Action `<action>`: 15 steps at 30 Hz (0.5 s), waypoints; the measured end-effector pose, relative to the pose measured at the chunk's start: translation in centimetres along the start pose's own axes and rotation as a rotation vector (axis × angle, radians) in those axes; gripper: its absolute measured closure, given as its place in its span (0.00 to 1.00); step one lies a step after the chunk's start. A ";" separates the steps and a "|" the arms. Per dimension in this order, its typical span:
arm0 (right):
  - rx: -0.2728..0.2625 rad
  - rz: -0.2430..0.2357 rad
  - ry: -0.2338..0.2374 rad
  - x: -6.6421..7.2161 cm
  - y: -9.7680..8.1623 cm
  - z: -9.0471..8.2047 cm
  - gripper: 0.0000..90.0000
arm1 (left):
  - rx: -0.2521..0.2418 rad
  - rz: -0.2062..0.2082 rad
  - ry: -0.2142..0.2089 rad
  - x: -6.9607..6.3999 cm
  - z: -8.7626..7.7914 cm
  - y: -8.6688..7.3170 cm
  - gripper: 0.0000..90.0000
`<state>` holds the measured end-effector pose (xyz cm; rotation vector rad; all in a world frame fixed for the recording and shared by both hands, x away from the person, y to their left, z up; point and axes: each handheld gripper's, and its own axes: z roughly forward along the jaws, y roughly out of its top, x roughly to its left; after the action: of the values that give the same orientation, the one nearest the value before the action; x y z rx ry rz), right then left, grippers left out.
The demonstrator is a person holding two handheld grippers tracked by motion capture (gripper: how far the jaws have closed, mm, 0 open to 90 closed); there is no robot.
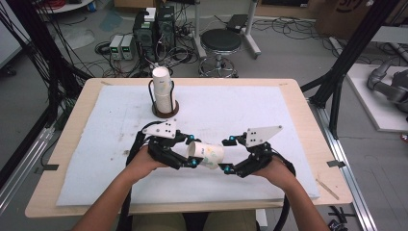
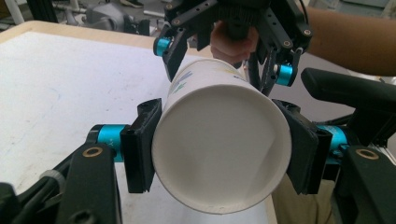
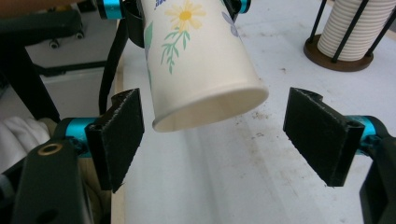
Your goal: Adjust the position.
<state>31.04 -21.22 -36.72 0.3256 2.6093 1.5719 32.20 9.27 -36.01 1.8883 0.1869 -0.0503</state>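
Between the two pads of the left tongs (image 1: 190, 153) sits a paper cup (image 1: 207, 155), lying on its side above the counter (image 1: 67, 144). The pads press on the cup's wide open end from both sides, as the left gripper view shows: the round white mouth (image 2: 219, 149) faces that camera with a black pad (image 2: 142, 144) tight against each flank. The right tongs (image 1: 227, 154) stand apart, their jaws spread wide around the cup's narrow bottom end without touching it; in the right gripper view a clear gap lies between each pad (image 3: 122, 135) and the cup's base rim (image 3: 210, 109). A flower print (image 3: 184, 21) with green leaves runs along the cup's side. Under both tongs lies a white mat (image 1: 250, 106) that covers most of the counter. Beyond the tongs, well apart from them, a stack of cups (image 1: 163, 89) stands upright in a wire holder on a round brown base (image 1: 165, 111). A hand (image 1: 144, 161) grips each tool from the near edge.
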 end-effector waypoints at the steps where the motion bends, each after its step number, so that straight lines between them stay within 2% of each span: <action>1: -0.011 0.005 0.002 0.0 -0.2 -0.1 0.23 | -0.007 0.002 0.001 0.0 -0.1 -0.1 0.41; 9: -0.076 0.038 0.015 0.2 -1.7 0.1 0.23 | -0.070 0.008 -0.003 -0.1 -0.3 -0.4 0.41; 15: -0.097 0.050 0.041 0.3 -2.2 0.7 0.23 | -0.095 0.017 -0.029 -0.2 -0.4 -0.4 0.41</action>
<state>30.60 -21.51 -38.95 0.3582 2.5633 1.7325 31.87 9.73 -36.25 1.7929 0.1512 -0.0560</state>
